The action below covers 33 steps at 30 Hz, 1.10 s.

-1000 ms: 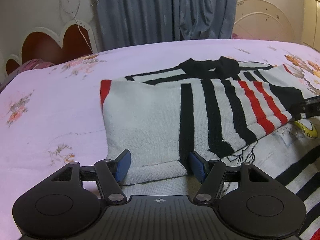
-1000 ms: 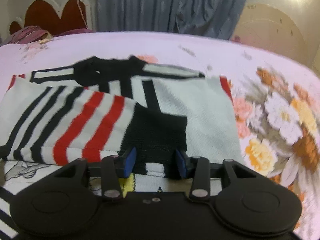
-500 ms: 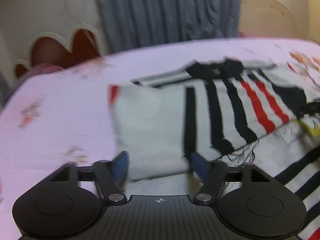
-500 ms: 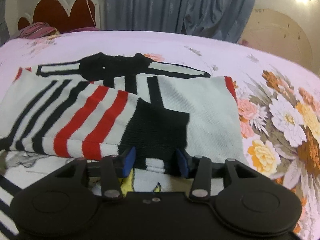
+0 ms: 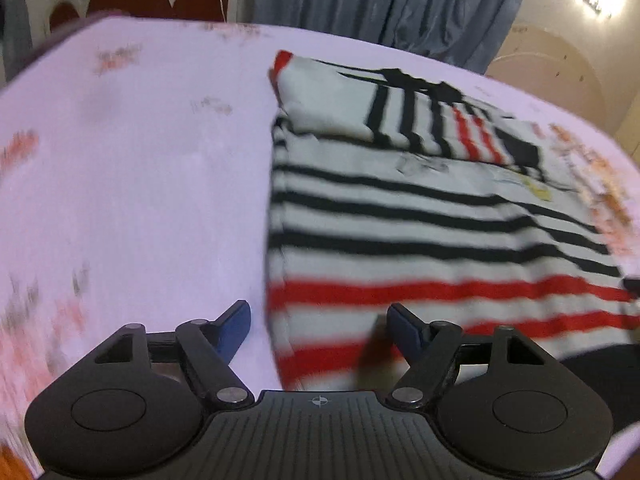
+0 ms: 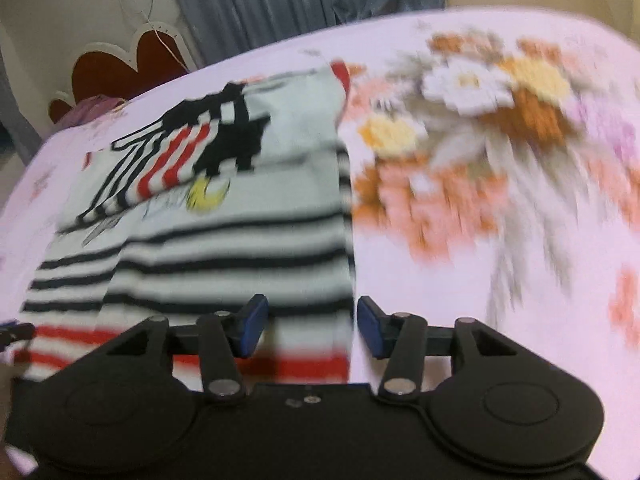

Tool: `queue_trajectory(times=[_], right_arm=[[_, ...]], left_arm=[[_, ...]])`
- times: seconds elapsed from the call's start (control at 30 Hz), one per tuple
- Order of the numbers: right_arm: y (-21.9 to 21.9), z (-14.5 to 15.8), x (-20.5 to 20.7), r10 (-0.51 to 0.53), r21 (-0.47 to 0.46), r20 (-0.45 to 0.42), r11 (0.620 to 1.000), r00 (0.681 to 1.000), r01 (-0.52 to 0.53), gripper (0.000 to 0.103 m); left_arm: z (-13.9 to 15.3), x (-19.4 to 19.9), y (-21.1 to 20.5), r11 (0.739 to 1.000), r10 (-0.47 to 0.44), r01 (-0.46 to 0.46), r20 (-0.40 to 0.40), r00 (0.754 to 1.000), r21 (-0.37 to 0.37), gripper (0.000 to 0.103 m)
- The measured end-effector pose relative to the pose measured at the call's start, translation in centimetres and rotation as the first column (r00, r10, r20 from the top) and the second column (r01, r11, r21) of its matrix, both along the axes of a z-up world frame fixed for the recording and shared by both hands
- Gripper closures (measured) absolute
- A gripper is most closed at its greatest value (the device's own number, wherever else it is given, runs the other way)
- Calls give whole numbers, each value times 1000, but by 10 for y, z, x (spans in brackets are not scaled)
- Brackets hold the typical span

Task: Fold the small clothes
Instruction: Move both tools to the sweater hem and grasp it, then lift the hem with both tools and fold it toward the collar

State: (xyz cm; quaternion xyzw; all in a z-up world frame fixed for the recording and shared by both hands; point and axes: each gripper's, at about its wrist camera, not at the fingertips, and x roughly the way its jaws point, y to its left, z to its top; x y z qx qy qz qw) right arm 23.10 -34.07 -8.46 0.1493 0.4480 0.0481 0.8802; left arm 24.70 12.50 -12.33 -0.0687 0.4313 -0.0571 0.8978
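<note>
A white knit sweater [image 5: 420, 216] with black and red stripes lies flat on the pink bed; both sleeves [image 5: 400, 120] are folded across its chest. It also shows in the right wrist view [image 6: 224, 240]. My left gripper [image 5: 318, 326] is open and empty, over the sweater's near left hem corner. My right gripper [image 6: 312, 326] is open and empty, straddling the sweater's near right hem edge. Both views are blurred by motion.
The pink floral bedsheet [image 5: 140, 200] spreads around the sweater, with a big flower print [image 6: 480, 128] to the right. A red and white headboard [image 6: 124, 68] and grey curtains [image 5: 380, 0] stand behind the bed.
Both grippers have pulled back from the folded sleeves at the chest to the sweater's near hem corners. Both stay open. The sleeves lie where they were folded.
</note>
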Motion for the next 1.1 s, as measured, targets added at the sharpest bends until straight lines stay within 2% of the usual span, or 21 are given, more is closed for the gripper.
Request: queue_trajectory(times=[0.13, 0.3, 0.47, 0.57, 0.63, 0.67, 0.7, 0.73, 0.77, 0.8, 0.87, 0.93, 0.97, 1.0, 1.07, 1.1], right_arm=[[1, -6, -33, 33, 36, 8, 999, 999, -33, 53], [8, -5, -64, 94, 98, 16, 991, 995, -95, 53], [9, -5, -84, 132, 176, 20, 975, 991, -133, 55], [7, -7, -85, 129, 213, 14, 968, 992, -129, 59], [2, -9, -80, 114, 249, 8, 962, 993, -113, 64], [0, -11, -77, 105, 263, 4, 959, 994, -103, 70], [-2, -13, -74, 97, 268, -2, 959, 995, -92, 83], [-2, -15, -70, 92, 255, -13, 963, 996, -86, 91], [-2, -16, -69, 94, 242, -22, 967, 995, -86, 98], [-3, -12, -69, 98, 238, -5, 967, 995, -94, 98], [-4, 3, -73, 108, 231, 63, 965, 992, -120, 98], [-8, 17, -78, 119, 232, 120, 962, 986, -144, 98], [-9, 18, -77, 122, 225, 126, 963, 984, -148, 98], [-10, 14, -73, 123, 212, 107, 967, 987, -144, 98], [-9, -8, -59, 122, 188, 6, 975, 993, -121, 98], [-10, -11, -55, 114, 204, -1, 973, 993, -111, 98]], left_arm=[[-3, -29, -2, 1000, 8, -8, -14, 1000, -26, 41], [-7, -62, 4, 989, 30, -35, -31, 999, -145, 50], [-12, -84, 3, 965, 16, -25, -38, 999, -261, 51], [-18, -83, 11, 935, 40, -51, -39, 998, -350, 52], [-23, -77, 17, 920, 68, -76, -35, 997, -384, 67], [-25, -76, 18, 918, 85, -91, -32, 996, -386, 74], [-28, -73, 18, 918, 99, -106, -36, 994, -381, 90], [-30, -71, 18, 922, 109, -115, -39, 993, -370, 95], [-29, -71, 17, 922, 118, -120, -31, 993, -369, 96], [-25, -74, 17, 921, 128, -124, -13, 992, -369, 97], [-7, -84, 15, 923, 131, -95, 74, 989, -374, 97], [-2, -88, 12, 946, 136, -105, 82, 987, -307, 97], [-7, -84, 11, 962, 129, -111, 56, 990, -251, 97], [-15, -79, 10, 969, 124, -117, 19, 992, -218, 97], [-18, -74, 14, 957, 145, -139, 5, 989, -256, 97], [-12, -72, 14, 953, 152, -141, 24, 988, -269, 97]])
